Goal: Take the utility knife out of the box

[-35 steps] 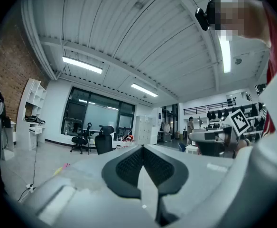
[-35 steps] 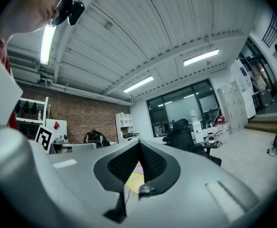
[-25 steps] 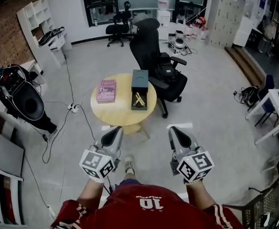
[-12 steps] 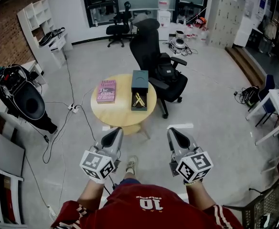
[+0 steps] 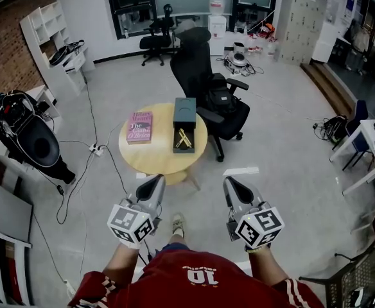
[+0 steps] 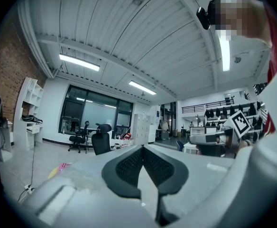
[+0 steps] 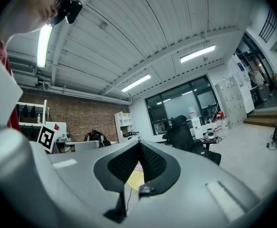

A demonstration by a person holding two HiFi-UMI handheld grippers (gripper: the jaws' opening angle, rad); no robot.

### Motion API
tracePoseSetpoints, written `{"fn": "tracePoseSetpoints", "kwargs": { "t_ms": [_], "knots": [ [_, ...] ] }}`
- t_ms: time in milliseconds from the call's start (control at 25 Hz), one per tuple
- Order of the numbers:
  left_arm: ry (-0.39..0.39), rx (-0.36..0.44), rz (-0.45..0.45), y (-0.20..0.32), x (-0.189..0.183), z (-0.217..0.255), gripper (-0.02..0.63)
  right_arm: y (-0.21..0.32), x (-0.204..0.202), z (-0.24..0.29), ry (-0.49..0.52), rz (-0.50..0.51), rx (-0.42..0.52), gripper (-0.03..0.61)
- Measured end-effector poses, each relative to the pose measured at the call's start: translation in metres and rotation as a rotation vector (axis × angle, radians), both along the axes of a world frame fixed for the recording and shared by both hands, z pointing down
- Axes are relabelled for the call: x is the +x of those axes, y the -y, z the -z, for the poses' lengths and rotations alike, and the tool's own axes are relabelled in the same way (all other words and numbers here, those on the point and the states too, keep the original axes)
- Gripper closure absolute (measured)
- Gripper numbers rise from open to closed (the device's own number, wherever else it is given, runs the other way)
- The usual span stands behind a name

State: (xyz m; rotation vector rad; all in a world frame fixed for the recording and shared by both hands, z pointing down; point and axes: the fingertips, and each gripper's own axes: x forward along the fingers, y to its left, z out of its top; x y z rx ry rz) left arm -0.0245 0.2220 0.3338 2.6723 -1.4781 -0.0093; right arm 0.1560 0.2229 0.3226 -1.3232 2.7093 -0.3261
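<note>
A dark open box (image 5: 185,117) lies on the round yellow table (image 5: 155,156), well ahead of me across the floor. In its open tray lies the yellow utility knife (image 5: 183,138). My left gripper (image 5: 158,179) and right gripper (image 5: 228,181) are held side by side in front of my body, short of the table and pointing level toward it. Both are shut with nothing between the jaws. In the left gripper view the left gripper (image 6: 142,148) shows its pads pressed together. The right gripper (image 7: 139,144) looks the same in its own view, with the table (image 7: 133,178) showing below it.
A pink book (image 5: 139,126) lies on the table's left half. A black office chair (image 5: 208,88) stands close behind the table on the right. Cables and a power strip (image 5: 96,149) trail over the floor at the left. A black case (image 5: 27,136) sits further left.
The head view has shifted slightly, so the table sits a little lower and further left. Both grippers stay shut and keep their place.
</note>
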Motion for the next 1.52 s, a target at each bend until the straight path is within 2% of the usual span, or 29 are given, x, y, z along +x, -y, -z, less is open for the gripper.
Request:
{"fn": "tracePoseSetpoints", "kwargs": {
  "t_ms": [400, 800, 1520],
  "knots": [
    [-0.002, -0.019, 0.007, 0.029, -0.003, -0.008, 0.611, 0.029, -0.001, -0.008, -0.016, 0.006, -0.018, 0.578],
    [-0.022, -0.020, 0.037, 0.079, -0.026, 0.004, 0.611, 0.084, -0.025, 0.007, -0.042, 0.038, -0.012, 0.578],
    [-0.041, -0.019, 0.031, 0.206, -0.073, 0.011, 0.611, 0.213, -0.083, 0.016, -0.071, 0.065, -0.019, 0.578]
  ]
}}
